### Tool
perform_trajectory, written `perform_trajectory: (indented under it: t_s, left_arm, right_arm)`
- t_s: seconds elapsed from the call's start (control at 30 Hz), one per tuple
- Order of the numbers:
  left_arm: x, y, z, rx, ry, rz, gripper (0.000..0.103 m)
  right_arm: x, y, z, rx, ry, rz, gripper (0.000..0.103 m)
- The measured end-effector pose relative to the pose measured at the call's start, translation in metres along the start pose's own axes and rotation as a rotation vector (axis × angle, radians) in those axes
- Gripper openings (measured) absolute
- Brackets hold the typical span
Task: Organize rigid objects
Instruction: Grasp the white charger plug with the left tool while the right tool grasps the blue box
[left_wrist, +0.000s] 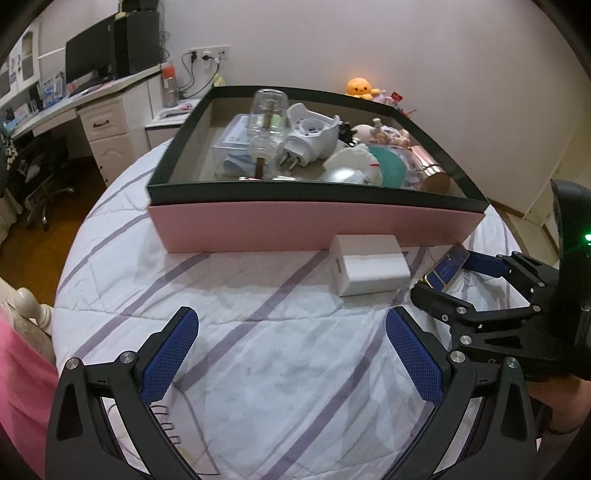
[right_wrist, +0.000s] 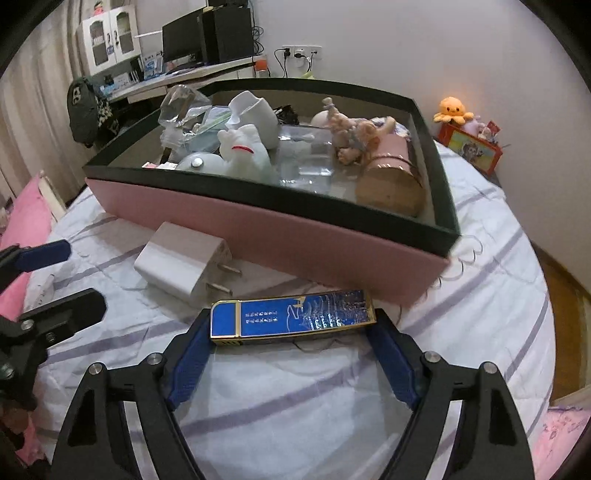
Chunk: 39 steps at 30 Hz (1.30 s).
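Blue box (right_wrist: 291, 314) between right jaws

Ahead of both grippers: open box (right_wrist: 266, 240) on the quilt (right_wrist: 295, 398), holding bottle (left_wrist: 266, 125), figurines, plug adapter. Charger (right_wrist: 184, 266) before its near wall. Flat case (right_wrist: 291, 319) crosswise between right gripper (right_wrist: 291, 350) fingertips, right of charger.

Home bedroom: quilted striped bed (left_wrist: 258, 332) beneath the hand-held gripper; beyond it, table (left_wrist: 110, 86) with monitor (left_wrist: 88, 61); plush octopus (right_wrist: 452, 109) ahead, by the wall.
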<state>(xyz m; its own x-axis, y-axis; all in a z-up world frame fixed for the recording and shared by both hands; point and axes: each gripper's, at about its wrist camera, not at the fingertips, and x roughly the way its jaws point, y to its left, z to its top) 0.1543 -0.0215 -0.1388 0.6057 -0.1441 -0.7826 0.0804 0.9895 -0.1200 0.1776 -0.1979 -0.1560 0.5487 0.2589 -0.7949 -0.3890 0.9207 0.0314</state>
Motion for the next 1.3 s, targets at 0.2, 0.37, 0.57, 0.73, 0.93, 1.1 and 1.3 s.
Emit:
perform_trajectory:
  t_s: [0.2, 0.37, 0.57, 0.73, 0.93, 1.1, 1.3]
  left_arm:
    - [0.009, -0.019, 0.005, 0.035, 0.001, -0.020, 0.103]
    - [0.024, -0.031, 0.015, 0.044, 0.008, -0.038, 0.103]
    - [0.045, -0.038, 0.024, 0.036, 0.028, -0.049, 0.103]
    - [0.056, -0.045, 0.027, 0.077, 0.025, -0.036, 0.093]
    - [0.046, -0.039, 0.023, 0.089, 0.014, -0.059, 0.064]
    - [0.031, -0.029, 0.012, 0.077, 0.011, -0.073, 0.064]
    - [0.013, -0.014, -0.002, 0.056, 0.007, -0.074, 0.064]
  right_arm:
    - [-0.009, -0.013, -0.007, 0.057, -0.018, -0.011, 0.083]
    - [-0.010, -0.026, -0.006, 0.089, -0.017, -0.036, 0.083]
    - [-0.008, -0.043, -0.006, 0.129, -0.021, -0.062, 0.083]
    - [-0.009, -0.048, -0.006, 0.146, -0.028, -0.061, 0.083]
    - [-0.016, -0.051, -0.010, 0.173, -0.037, -0.048, 0.083]
    - [-0.024, -0.051, -0.014, 0.188, -0.044, -0.041, 0.083]
    - [-0.035, -0.043, -0.015, 0.176, -0.059, -0.030, 0.083]
